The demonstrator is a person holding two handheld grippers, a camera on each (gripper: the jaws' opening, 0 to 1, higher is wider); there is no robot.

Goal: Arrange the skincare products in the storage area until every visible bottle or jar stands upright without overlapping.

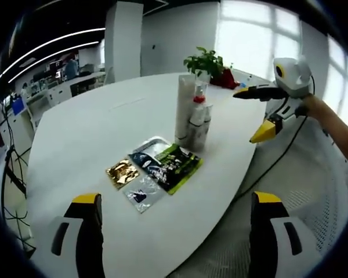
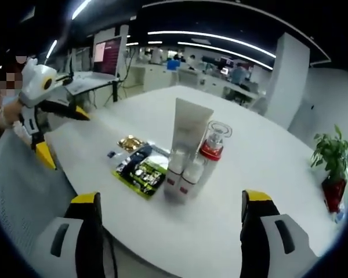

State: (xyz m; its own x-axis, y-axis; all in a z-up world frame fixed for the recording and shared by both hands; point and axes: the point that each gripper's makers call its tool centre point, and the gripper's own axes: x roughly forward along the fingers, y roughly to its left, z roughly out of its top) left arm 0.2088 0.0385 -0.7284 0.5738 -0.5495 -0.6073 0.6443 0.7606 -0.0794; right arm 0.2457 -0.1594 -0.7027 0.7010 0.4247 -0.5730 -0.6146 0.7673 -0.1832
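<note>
Yellow-tipped jaws of my left gripper (image 1: pixel 174 231) rise wide apart at the bottom of the left gripper view, with nothing between them but the white table (image 1: pixel 87 133) edge and the floor beyond it. My right gripper (image 2: pixel 171 231) stands the same way in the right gripper view, jaws spread wide and holding nothing.

Taking the tall white tube (image 1: pixel 184 107) as my landmark: it stands upright on its cap near the middle of the table. Touching or just beside it are two small white bottles (image 2: pixel 184 176) and a clear jar with a red band (image 2: pixel 213 142), all upright in one tight cluster. Whether they press against each other I cannot tell.

Just beside the tube, on the side nearer the table edge, flat sachets lie in a loose patch: a green-and-black packet (image 1: pixel 177 167), a gold one (image 1: pixel 122 172), a dark blue one (image 1: pixel 149 155) and a clear one (image 1: pixel 142 194).

From the left gripper view, a potted plant (image 1: pixel 206 62) stands well behind the tube, and my other gripper comes in from the right, held in my hand (image 1: pixel 313 107), off the table. From the right gripper view the plant (image 2: pixel 332 159) sits far to the side instead, and my left gripper shows near the table edge beyond the sachets.
</note>
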